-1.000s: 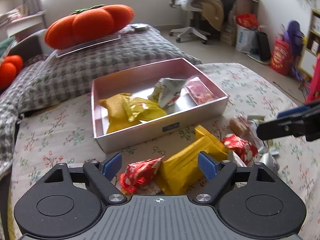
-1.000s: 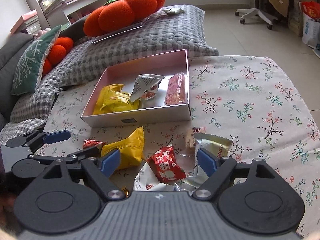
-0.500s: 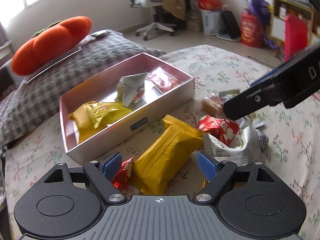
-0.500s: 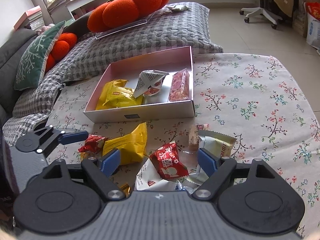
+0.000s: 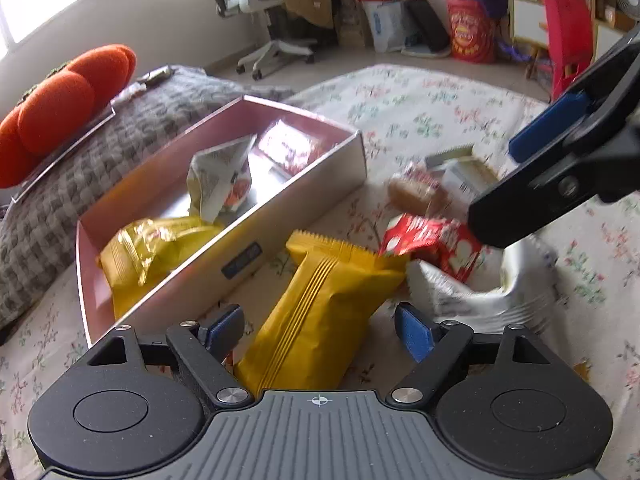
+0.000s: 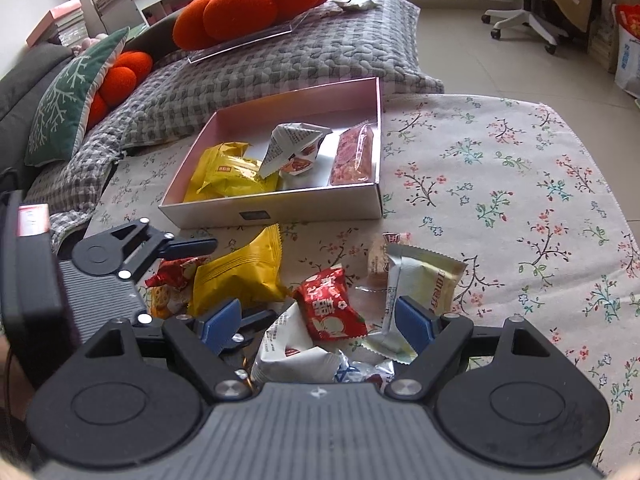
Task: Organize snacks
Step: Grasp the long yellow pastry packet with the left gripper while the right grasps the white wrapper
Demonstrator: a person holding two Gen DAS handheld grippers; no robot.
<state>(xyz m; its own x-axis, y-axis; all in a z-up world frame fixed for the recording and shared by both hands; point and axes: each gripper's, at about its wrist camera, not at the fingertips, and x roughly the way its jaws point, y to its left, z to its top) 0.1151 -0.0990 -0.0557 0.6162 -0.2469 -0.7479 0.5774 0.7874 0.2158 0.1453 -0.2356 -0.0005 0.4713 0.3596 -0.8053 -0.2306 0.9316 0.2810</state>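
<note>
A pink box on the floral cloth holds a yellow bag, a folded white packet and a clear pack of red snack. In front of it lie loose snacks. My left gripper is open, straddling a yellow packet without its pads pressing on it. My right gripper is open over a red packet and a white packet. A silver-beige packet lies beside its right finger.
A crumpled red wrapper lies left of the yellow packet, under the left gripper. A grey checked blanket with orange pumpkin cushions rises behind the box. An office chair and bags stand on the floor beyond the cloth.
My left gripper has rolled, sunk and moved in over the yellow packet, which now lies between its fingers instead of right of centre. The right gripper has stayed put.
</note>
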